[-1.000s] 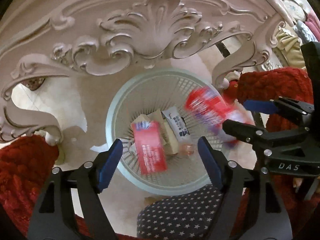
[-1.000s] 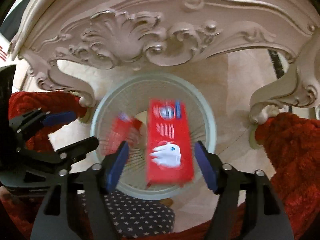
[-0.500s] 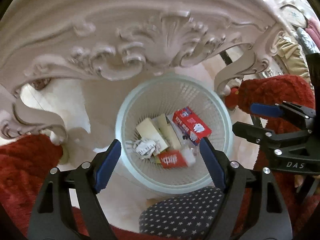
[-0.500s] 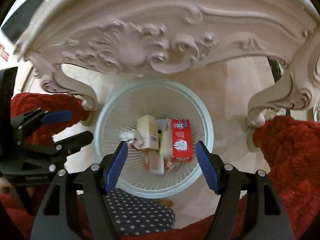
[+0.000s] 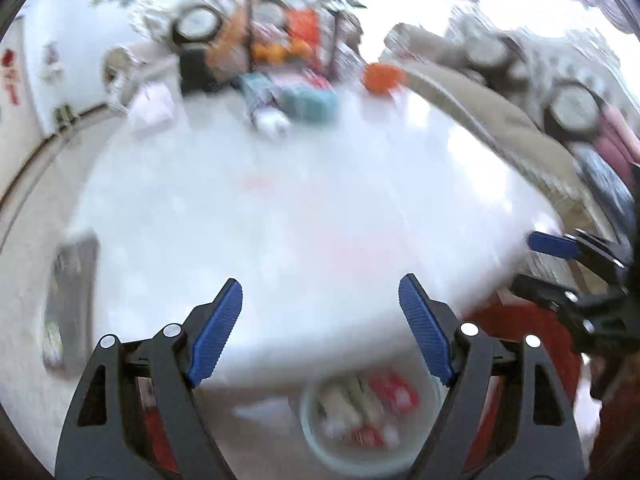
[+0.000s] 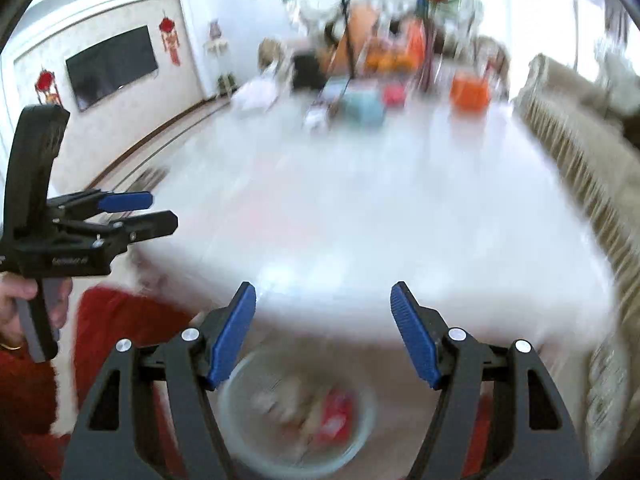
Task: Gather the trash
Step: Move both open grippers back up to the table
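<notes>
Both views are motion-blurred. A pale green mesh waste basket (image 5: 316, 446) stands on the floor below the table edge and holds red boxes (image 5: 394, 394) and pale wrappers; it also shows in the right wrist view (image 6: 232, 440). My left gripper (image 5: 320, 330) is open and empty, raised above the basket over the white table (image 5: 280, 220). My right gripper (image 6: 324, 334) is open and empty, likewise above the basket. The right gripper shows at the right edge of the left wrist view (image 5: 576, 264); the left gripper shows at the left of the right wrist view (image 6: 120, 216).
At the table's far end lie a teal box (image 5: 308, 100), an orange object (image 5: 382, 76) and other blurred items. A beige sofa (image 6: 580, 152) runs along the right. Red fabric (image 6: 120, 328) lies beside the basket. A wall television (image 6: 112, 66) hangs at the left.
The red boxes dropped into the basket and settled there. Both grippers then tilted up from the basket under the carved table edge, and the table top is now in view.
</notes>
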